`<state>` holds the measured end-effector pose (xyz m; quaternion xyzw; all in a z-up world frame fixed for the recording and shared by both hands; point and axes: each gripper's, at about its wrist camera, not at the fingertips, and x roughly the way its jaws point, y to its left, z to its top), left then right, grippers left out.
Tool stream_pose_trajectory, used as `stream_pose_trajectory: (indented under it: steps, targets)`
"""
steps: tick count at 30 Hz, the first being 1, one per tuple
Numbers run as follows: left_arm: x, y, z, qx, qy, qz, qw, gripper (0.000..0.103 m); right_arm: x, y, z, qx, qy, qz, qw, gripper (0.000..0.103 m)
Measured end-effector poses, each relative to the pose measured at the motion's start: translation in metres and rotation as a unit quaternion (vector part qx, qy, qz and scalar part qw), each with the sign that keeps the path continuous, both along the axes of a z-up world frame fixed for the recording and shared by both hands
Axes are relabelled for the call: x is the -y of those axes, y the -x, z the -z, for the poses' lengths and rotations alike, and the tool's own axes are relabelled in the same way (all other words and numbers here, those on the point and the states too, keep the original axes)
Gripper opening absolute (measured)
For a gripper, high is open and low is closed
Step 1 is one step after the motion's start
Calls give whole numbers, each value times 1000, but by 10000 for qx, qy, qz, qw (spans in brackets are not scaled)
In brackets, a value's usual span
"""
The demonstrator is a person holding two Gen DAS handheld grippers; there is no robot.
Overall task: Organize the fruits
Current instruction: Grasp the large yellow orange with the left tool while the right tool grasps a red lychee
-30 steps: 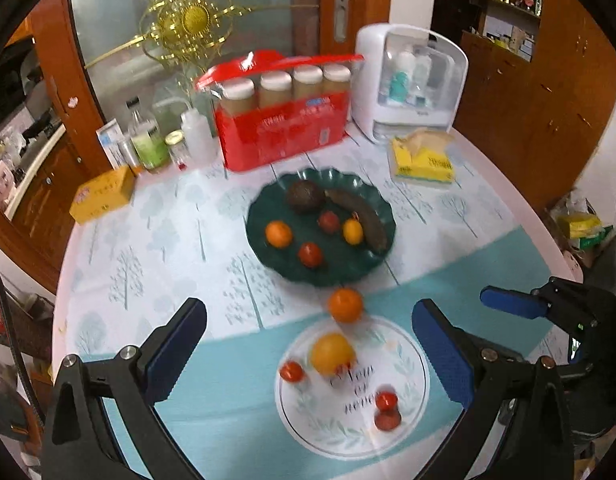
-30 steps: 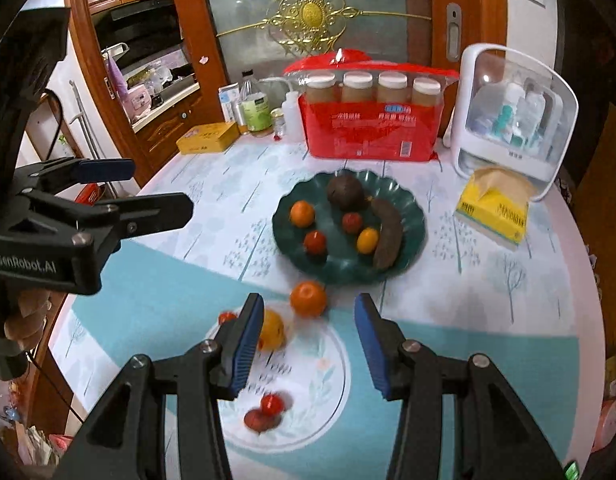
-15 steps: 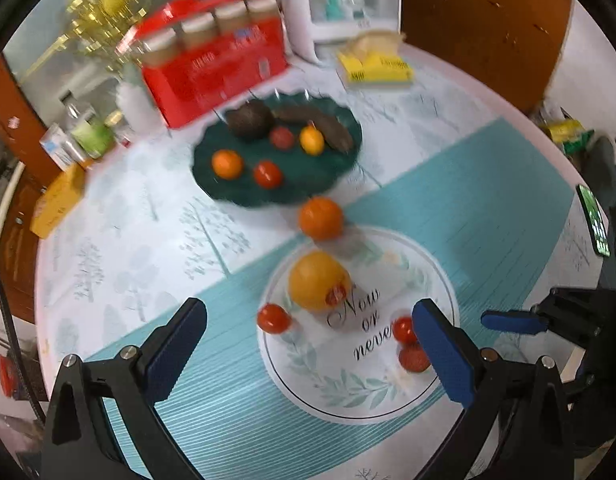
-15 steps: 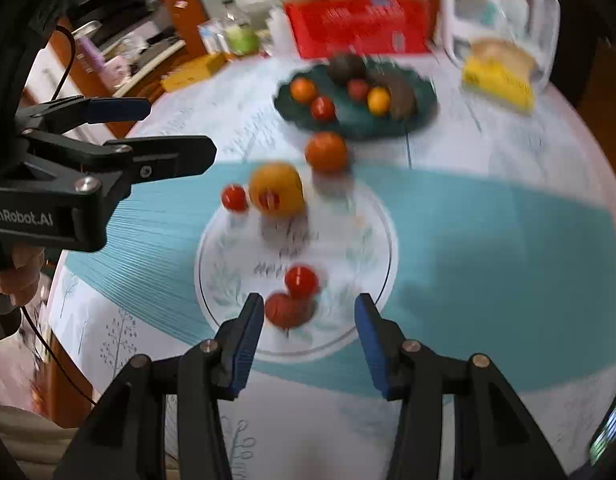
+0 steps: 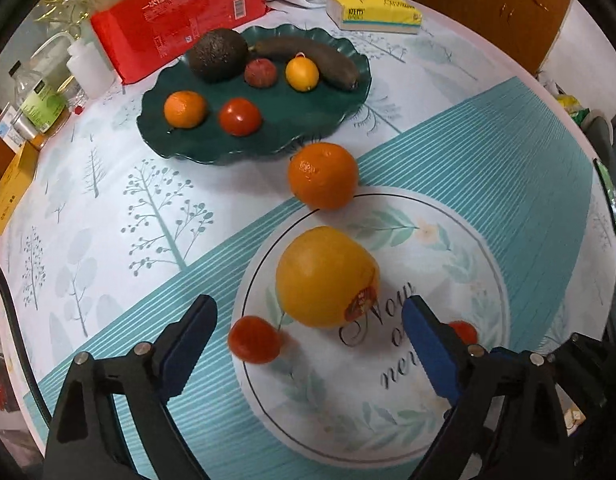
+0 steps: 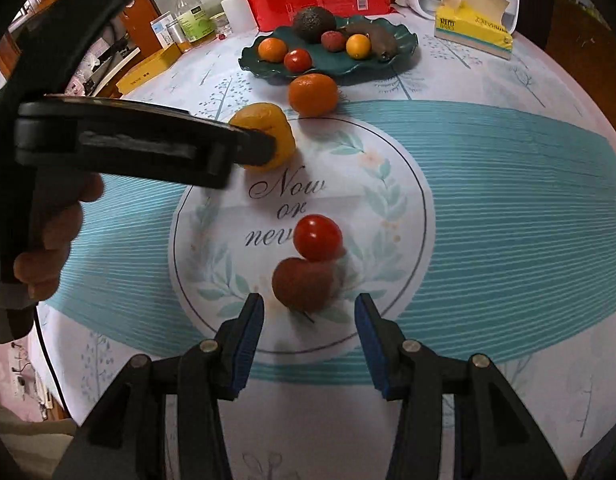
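Observation:
My left gripper [image 5: 308,318] hangs low over a white round mat [image 5: 447,248], its jaws wide and closing. A big yellow-orange fruit [image 5: 327,276] sits just ahead, between the fingertips, and the pads are clear of it. A small tomato [image 5: 254,340] lies beside it, and another tomato [image 5: 461,330] shows behind the right finger. An orange [image 5: 323,176] rests at the mat's far edge. My right gripper [image 6: 308,308] is open, with a dark red fruit [image 6: 304,284] at its tips and a cherry tomato [image 6: 317,238] beyond. One of the left gripper's fingers [image 6: 148,148] reaches the yellow fruit [image 6: 274,124].
A dark green plate [image 5: 156,136] behind the orange holds an avocado [image 5: 218,54] and several smaller fruits. Behind it stand a red pack of paper cups [image 5: 176,12], a yellow tissue box [image 5: 373,12] and bottles [image 5: 44,96]. A person's hand [image 6: 48,240] grips the left handle.
Both grippers have come down toward the mat, so the fruits look much larger. The left jaws have narrowed a little around the yellow fruit. The right jaws keep their width.

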<state>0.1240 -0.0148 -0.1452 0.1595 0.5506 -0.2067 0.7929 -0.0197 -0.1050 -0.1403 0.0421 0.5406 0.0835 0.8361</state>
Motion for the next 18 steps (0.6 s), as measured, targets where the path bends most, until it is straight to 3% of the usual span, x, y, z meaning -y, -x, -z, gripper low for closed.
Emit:
stream_pose_trajectory:
  steps: [2, 6, 11, 18]
  targets:
    - [2, -2, 7, -2, -42, 9, 10000, 83, -4, -1, 3, 80, 97, 43, 9999, 46]
    - [6, -5, 19, -66, -69, -11, 10000, 73, -7, -1, 5, 221, 187, 137, 9995, 31]
    - [11, -5, 22, -141, 86, 12, 9999, 52, -6, 0, 5, 374, 210, 170, 9989, 31]
    - [12, -5, 20, -126, 135, -124, 9998, 49, -3, 3, 6, 397, 168, 116, 9990, 30]
